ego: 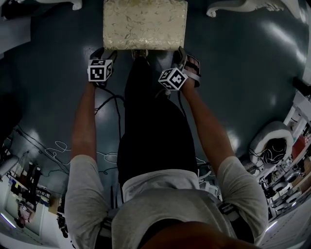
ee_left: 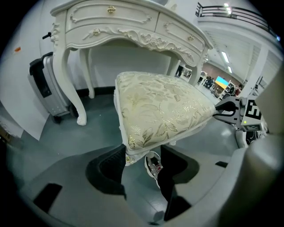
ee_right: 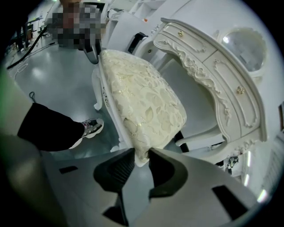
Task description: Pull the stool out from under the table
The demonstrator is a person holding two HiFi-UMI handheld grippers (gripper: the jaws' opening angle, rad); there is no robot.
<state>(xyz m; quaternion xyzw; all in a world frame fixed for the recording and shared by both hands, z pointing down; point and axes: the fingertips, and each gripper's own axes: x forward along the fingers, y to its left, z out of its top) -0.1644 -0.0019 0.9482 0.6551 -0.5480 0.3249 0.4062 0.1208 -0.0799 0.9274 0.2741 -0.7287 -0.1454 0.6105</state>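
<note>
Stool (ee_left: 164, 106): seat of cream cloth woven with glossy gold leaves, one corner between the jaws; frame beneath in smooth white paint. Table (ee_left: 133, 26), beyond the jaws: carved, white, satin finish, with shiny gold-coloured knobs (ee_left: 111, 9). Floor (ee_left: 84, 133): smooth, glossy grey. Left gripper (ee_left: 142, 162) and right gripper (ee_right: 141, 162): matt grey plastic bodies, black ribbed pads (ee_left: 113, 167) on the jaws.

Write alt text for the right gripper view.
The right gripper has its jaws closed on the near corner of a white stool upholstered in cream and gold. An ornate white table stands behind at right; a person's dark-trousered leg and shoe show at left.
</note>
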